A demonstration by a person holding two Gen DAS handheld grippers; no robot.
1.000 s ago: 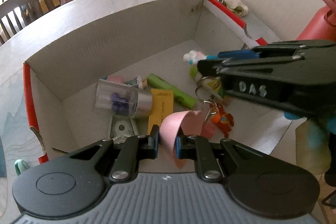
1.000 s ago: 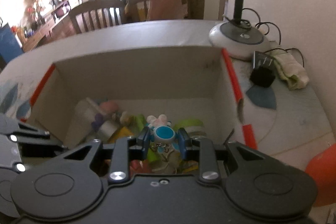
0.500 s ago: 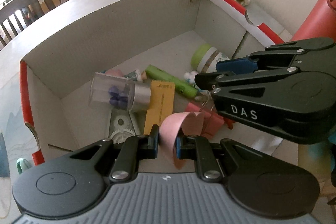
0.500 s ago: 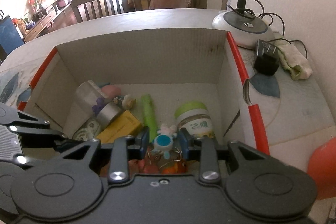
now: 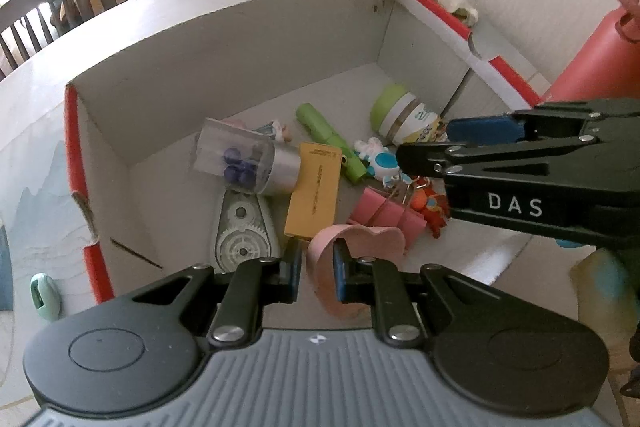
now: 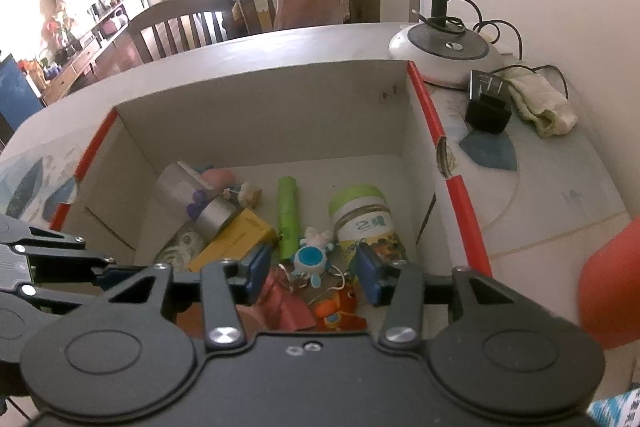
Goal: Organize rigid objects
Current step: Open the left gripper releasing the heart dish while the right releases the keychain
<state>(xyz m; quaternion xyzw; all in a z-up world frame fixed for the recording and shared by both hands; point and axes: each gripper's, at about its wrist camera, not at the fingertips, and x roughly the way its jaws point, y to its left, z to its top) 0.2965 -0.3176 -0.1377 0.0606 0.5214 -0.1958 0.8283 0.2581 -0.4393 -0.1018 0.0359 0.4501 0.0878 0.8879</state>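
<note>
Clamping a curled pink strip (image 5: 352, 251), the left gripper (image 5: 316, 269) hangs over the near edge of the cardboard box (image 5: 224, 67), and the strip's lower end is cut off behind the gripper's body. The right gripper (image 6: 314, 273) stands released, its jaws having just been opening, with the blue-and-white figure keychain (image 6: 310, 261) lying loose in the box below the gap. Beside it lie a green-lidded jar (image 6: 366, 217), a green tube (image 6: 289, 217) and a yellow packet (image 5: 316, 193). A clear capsule (image 5: 240, 163) partly covers a geared white dispenser (image 5: 242, 231). Pink and orange pieces near the keychain are too tangled to name. A red bottle (image 5: 592, 55) on the desk (image 6: 560, 195) is cropped by the frame.
</note>
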